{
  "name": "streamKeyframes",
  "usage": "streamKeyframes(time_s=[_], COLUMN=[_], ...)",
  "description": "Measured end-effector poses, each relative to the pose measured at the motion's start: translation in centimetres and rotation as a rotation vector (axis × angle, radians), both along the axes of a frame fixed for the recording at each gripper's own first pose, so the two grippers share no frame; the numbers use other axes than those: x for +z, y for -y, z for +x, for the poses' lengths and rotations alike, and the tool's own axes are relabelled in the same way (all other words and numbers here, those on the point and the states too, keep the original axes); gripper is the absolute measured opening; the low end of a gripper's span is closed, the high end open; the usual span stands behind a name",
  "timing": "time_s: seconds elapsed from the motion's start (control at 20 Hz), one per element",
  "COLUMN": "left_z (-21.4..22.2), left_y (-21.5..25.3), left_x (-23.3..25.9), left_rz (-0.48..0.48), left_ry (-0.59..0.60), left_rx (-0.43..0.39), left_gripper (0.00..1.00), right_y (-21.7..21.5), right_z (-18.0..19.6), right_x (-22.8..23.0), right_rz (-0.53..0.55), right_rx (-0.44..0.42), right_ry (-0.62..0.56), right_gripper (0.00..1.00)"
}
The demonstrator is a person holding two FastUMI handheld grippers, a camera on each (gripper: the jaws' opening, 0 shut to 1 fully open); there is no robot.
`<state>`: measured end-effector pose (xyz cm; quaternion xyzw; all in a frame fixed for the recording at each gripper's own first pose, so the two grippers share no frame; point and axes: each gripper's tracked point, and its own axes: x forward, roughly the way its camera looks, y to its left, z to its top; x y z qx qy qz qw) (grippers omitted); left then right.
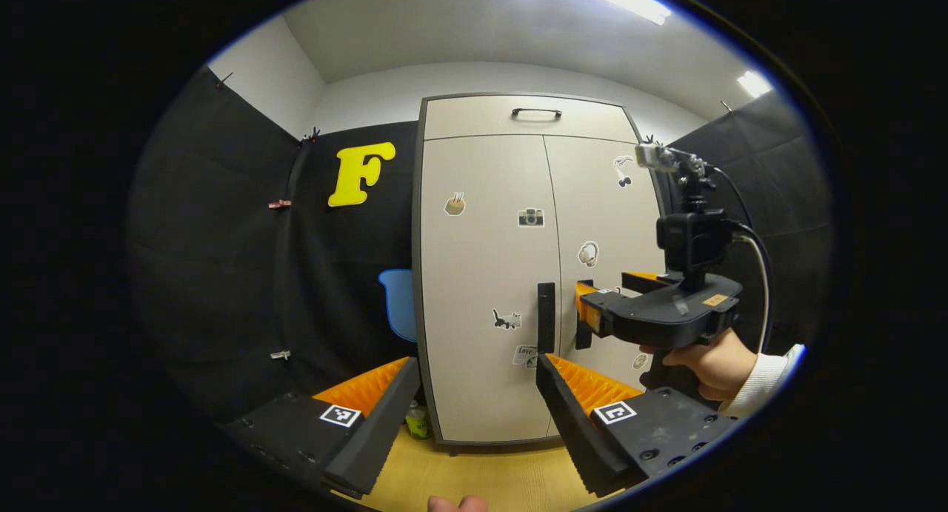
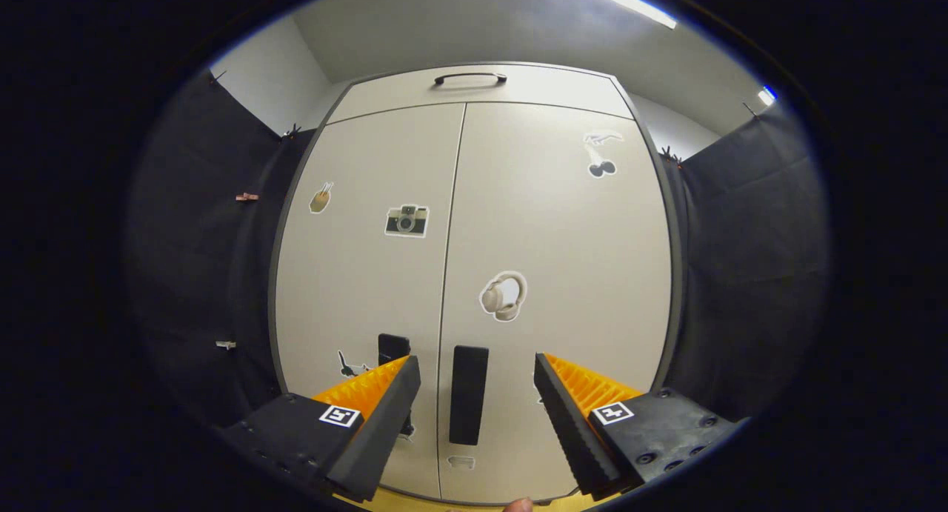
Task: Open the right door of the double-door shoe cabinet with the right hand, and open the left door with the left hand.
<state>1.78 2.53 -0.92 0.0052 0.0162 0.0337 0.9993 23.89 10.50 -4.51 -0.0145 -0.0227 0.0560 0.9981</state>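
Pale beige panels made up the cabinet (image 1: 489, 275), which was seen shut, both doors flush, ahead of the left gripper (image 1: 478, 401). That gripper's fingers were spread wide and nothing was held between them. Beyond its left finger, a blue chair (image 1: 398, 302) was seen against the black cloth wall, and a small green can (image 1: 418, 421) stood on the wooden floor (image 1: 481, 475) by the cabinet's foot. The left door (image 1: 485, 290) lay straight ahead, its dark handle (image 1: 546, 317) just above the tip of the right finger, apart from it. Farther to that gripper's right, the right gripper (image 1: 592, 312) was held by a hand (image 1: 703, 364) in a white sleeve, close to the right door (image 1: 603, 260).

In the right gripper view, the right gripper (image 2: 478, 401) was likewise opened wide and nothing was gripped. The left door's handle (image 2: 393, 347) was partly hidden behind its left finger. The right door's handle (image 2: 469, 395) stood upright between the two fingers, nearer the left one, untouched by either. The right door (image 2: 555, 275) filled the space ahead and to the right, its seam closed.
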Motion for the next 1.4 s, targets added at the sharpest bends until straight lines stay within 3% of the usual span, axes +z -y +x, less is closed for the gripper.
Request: streamKeyframes(time_s=[0.15, 0.35, 0.5, 0.65, 0.7, 0.85, 0.9, 1.05, 1.2, 1.4], left_z=[0.2, 0.3, 0.3, -0.1, -0.4, -1.0, -1.3, -2.2, -3.1, -3.9], left_y=[-0.2, -0.1, -0.4, -0.7, -0.9, -1.3, -1.5, -1.7, -1.9, -2.5], left_x=[-0.2, -0.4, -0.7, -1.0, -1.1, -1.3, -1.3, -1.6, -1.3, -0.4], left_rz=[-0.002, -0.019, -0.022, -0.025, -0.028, -0.036, -0.038, -0.047, -0.043, -0.034], left_ry=[-0.004, -0.018, -0.023, -0.024, -0.024, -0.033, -0.034, -0.043, -0.039, -0.023], left_rx=[0.012, 0.028, 0.038, 0.046, 0.050, 0.062, 0.067, 0.077, 0.090, 0.111], left_gripper=[0.98, 0.98, 0.98, 0.98, 0.98, 0.98, 0.98, 0.98, 0.98, 0.98], right_y=[-0.5, -0.4, -0.2, -0.2, -0.3, -0.2, -0.2, -0.2, -0.2, 0.0], right_z=[1.9, 3.7, 4.9, 4.9, 5.8, 5.4, 5.6, 5.5, 5.4, 4.2], right_x=[-2.2, -4.4, -5.5, -6.3, -5.9, -6.3, -6.2, -6.3, -6.3, -5.9], right_rz=[0.003, 0.025, 0.079, 0.133, 0.118, 0.060, 0.066, 0.082, 0.074, 0.087], right_rx=[-0.006, -0.034, -0.063, -0.075, -0.086, -0.100, -0.106, -0.094, -0.102, -0.090], right_ry=[-0.041, -0.091, -0.126, -0.164, -0.154, -0.135, -0.130, -0.152, -0.163, -0.151], right_gripper=[0.89, 0.68, 0.45, 0.44, 0.37, 0.36, 0.29, 0.29, 0.15, 0.15])
